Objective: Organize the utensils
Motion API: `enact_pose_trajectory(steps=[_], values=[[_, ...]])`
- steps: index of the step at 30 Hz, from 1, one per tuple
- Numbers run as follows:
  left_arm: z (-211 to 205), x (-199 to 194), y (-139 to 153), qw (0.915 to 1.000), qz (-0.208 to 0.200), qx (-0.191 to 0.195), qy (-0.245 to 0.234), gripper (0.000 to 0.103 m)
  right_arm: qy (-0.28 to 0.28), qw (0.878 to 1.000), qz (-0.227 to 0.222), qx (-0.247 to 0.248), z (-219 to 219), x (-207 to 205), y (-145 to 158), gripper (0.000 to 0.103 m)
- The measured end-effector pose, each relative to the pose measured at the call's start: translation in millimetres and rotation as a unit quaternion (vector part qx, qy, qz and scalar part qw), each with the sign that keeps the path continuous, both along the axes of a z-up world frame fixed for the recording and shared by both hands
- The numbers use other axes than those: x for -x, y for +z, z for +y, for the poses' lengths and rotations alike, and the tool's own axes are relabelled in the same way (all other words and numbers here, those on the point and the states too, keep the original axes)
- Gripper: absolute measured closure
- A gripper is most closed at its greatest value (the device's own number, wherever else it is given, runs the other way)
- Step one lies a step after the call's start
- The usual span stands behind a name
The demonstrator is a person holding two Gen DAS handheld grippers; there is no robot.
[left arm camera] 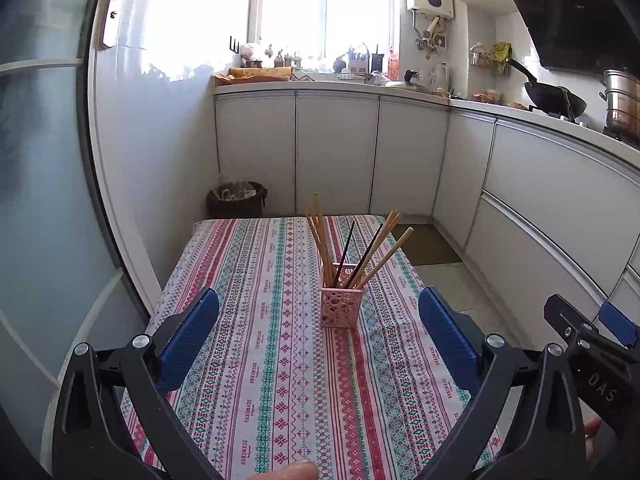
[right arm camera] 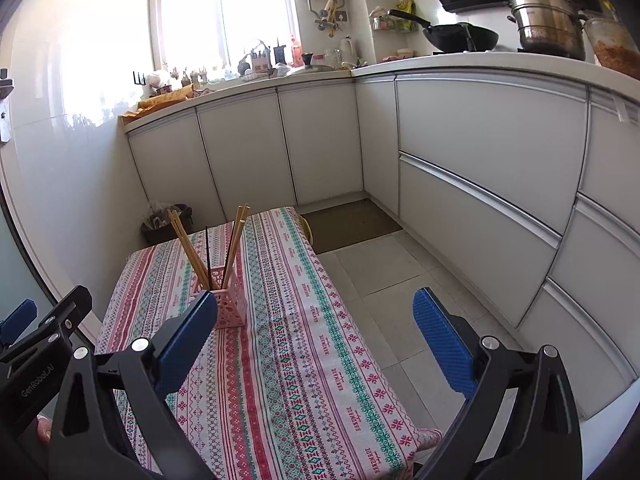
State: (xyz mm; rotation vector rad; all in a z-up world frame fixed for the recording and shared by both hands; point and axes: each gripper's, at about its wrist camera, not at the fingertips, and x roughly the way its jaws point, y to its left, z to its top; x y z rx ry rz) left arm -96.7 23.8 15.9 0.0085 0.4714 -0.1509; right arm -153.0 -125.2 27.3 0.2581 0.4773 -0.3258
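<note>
Chopsticks (left arm camera: 352,248) stand bunched in a pink holder (left arm camera: 342,306) near the middle of a table covered by a striped cloth (left arm camera: 256,360). Most are pale wood and two are dark, and they fan out against the holder's rim because it is wider than the bundle. None lie loose on the cloth that I can see, so the sorting looks done or not yet begun; I cannot tell which.

The left gripper (left arm camera: 320,332) hangs low over the near end of the table, pointed straight at the holder, its blue pads spread wide with nothing between them. The right gripper (right arm camera: 314,336) is held off the table's right edge, half over the floor tiles (right arm camera: 380,264), also spread wide and empty. That stance reads as a pause or a ready pose, with the left better lined up for a reach.

The cloth repeats the word "HANDMADE" along its stripes. The right tool's body, seen from the left camera, shows "DAS"; the left tool's body, seen from the right camera, reads "GenRobot.AI".

A wok (right arm camera: 460,38) and a steel pot (right arm camera: 548,24) sit on the counter beyond.
</note>
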Motion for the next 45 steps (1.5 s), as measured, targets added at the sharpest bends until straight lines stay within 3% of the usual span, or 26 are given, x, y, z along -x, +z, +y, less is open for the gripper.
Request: enact_pose_trajectory(steps=[45], values=[[0.6,-4.0,-1.7,1.0,0.004,-0.002,0.002,0.007,0.006,1.0,0.012,-0.003,1.3,-5.0,-4.1,0.008]])
